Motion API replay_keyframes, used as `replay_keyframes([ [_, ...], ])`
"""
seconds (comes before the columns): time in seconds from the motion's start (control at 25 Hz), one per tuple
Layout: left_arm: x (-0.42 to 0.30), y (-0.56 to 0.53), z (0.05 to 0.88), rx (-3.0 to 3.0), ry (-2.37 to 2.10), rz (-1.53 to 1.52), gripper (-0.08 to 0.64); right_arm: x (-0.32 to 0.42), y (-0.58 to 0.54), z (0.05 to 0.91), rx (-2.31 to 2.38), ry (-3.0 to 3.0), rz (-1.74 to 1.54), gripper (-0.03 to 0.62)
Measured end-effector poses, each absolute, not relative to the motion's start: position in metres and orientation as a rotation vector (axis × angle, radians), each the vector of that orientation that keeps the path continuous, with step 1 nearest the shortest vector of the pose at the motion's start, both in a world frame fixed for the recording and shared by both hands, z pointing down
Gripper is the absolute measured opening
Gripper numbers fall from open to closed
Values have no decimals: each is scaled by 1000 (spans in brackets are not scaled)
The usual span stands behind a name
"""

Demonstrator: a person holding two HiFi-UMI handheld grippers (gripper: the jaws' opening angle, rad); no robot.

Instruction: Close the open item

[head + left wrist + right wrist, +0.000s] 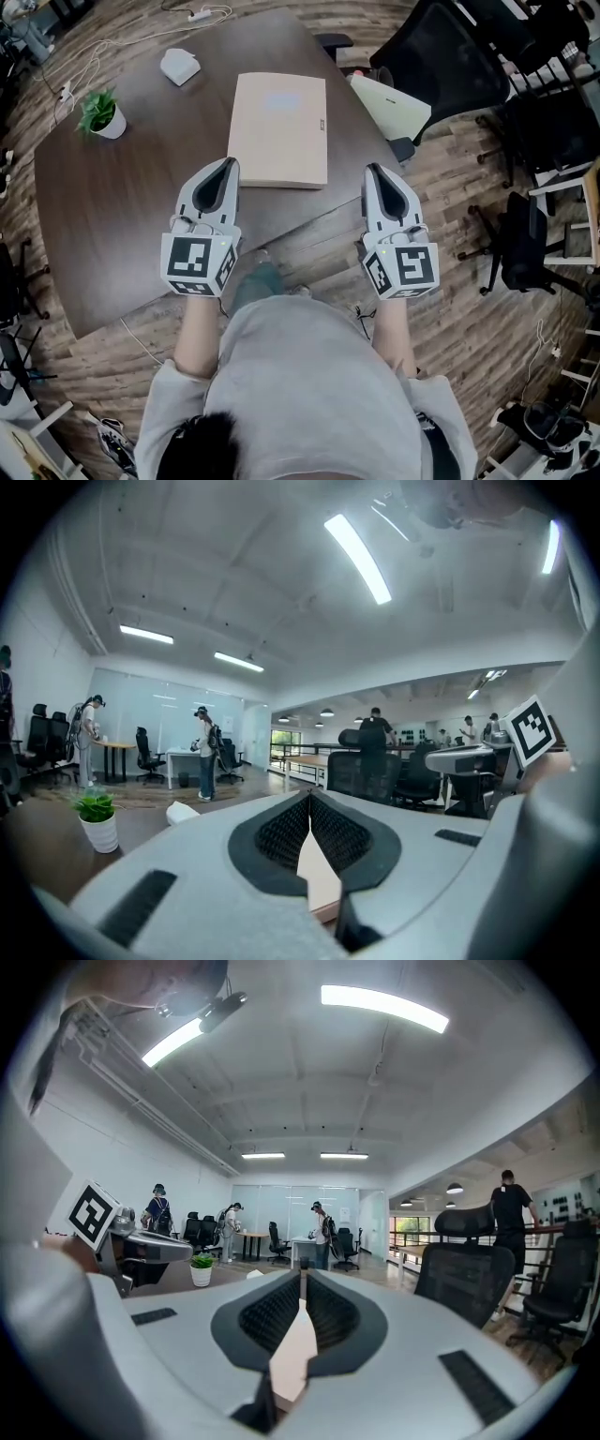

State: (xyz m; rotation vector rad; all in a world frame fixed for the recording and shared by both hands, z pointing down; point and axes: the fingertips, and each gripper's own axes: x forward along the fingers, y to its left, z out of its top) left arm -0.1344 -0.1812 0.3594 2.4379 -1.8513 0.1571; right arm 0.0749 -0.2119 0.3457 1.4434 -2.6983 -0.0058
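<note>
- Dark wooden table (131, 197): fills the upper left and centre of the head view, with its near edge running diagonally towards the lower left.
- Person (309, 394): grey top, bottom centre of the frame, both forearms reaching up towards the table.
- Black office chairs (441, 47): grouped at the upper right and along the right edge, off the table.
- Beige folder (279, 127): the task item, at top centre of the frame on the table. It lies flat with its cover down and its long side runs away from the person.
- Left gripper (230, 162): centre left. Its tip sits at the folder's lower left corner in the frame, but contact cannot be judged. In the left gripper view the jaws meet at the tip with nothing between them, and only a sliver of beige shows through the gap behind.
- Right gripper (372, 168): centre right, just beside the folder's lower right corner, over the table edge. The jaws are together and empty in the right gripper view.
- Potted plant (98, 112): white pot, upper left, well apart from the folder.
- White object (180, 66): small and rounded, upper left of the folder. I cannot tell what it is.
- White cable (199, 15): runs along the top edge of the table.
</note>
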Motion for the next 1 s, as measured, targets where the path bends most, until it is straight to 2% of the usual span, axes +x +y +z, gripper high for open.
replay_keyframes([
  [1.0,-113,-81,285,2459,-2083,-29,9,105,-136,295,1436,-2818,-123,21],
])
